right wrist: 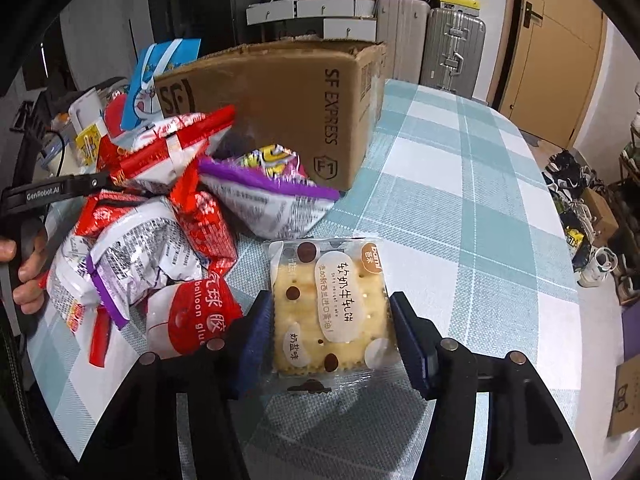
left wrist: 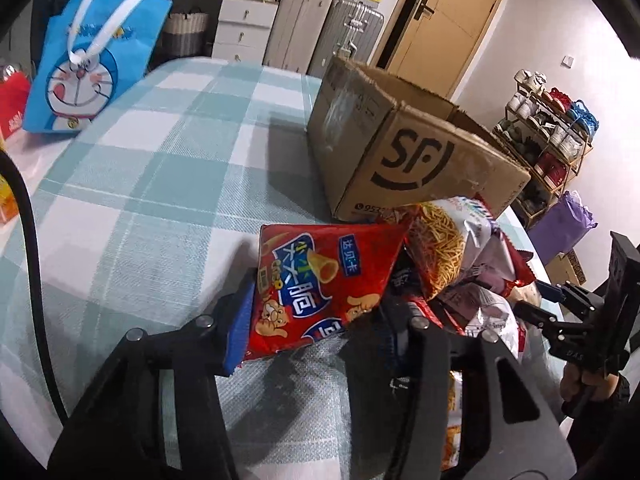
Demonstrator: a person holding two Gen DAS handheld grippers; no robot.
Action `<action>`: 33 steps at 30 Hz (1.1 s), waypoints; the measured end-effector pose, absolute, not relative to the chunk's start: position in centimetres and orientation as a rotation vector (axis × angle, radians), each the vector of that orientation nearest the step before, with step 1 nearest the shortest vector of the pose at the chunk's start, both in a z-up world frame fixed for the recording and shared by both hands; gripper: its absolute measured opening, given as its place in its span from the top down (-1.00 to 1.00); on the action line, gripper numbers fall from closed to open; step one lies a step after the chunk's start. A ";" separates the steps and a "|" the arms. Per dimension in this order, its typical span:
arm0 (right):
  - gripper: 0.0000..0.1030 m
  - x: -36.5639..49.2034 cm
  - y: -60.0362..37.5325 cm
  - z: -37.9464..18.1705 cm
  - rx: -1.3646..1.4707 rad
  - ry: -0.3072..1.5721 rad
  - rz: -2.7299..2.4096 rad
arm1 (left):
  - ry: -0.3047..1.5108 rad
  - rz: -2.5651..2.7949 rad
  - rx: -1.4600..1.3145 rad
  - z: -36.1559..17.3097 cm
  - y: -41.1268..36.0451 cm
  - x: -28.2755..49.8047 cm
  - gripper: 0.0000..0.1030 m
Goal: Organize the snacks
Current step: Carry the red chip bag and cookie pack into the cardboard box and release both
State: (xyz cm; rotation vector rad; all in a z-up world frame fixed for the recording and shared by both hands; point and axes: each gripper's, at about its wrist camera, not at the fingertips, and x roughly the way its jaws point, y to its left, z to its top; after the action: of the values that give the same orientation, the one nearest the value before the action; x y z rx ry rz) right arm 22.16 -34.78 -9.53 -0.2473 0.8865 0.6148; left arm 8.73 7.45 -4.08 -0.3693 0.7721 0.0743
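In the left wrist view my left gripper (left wrist: 310,316) is shut on a red snack bag (left wrist: 320,284), its blue pads pinching the bag's sides just above the checked tablecloth. Behind it lies a heap of snack packets (left wrist: 460,256), and the right gripper (left wrist: 560,304) shows at the right edge. In the right wrist view my right gripper (right wrist: 330,338) is shut on a clear-wrapped cracker packet (right wrist: 330,304), one pad on each side. A pile of red, white and purple snack bags (right wrist: 160,232) lies to its left, with the left gripper's black body (right wrist: 44,194) beyond.
An open brown cardboard box (left wrist: 404,140) (right wrist: 280,108) stands on the table (left wrist: 160,160) behind the snacks. A blue cartoon tote bag (left wrist: 88,68) stands at the table's far left. Suitcases, white drawers, a door and a shoe rack (left wrist: 548,132) surround the table.
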 end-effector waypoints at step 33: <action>-0.15 20.0 -33.8 2.5 -0.061 0.613 0.658 | 0.542 0.014 -0.248 7.9 1.5 8.1 0.05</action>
State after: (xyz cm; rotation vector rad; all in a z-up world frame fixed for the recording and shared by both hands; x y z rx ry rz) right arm 19.99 -33.77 2.50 -0.0609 0.6127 0.6582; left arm 8.15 1.53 7.93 -0.2482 0.5417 0.0136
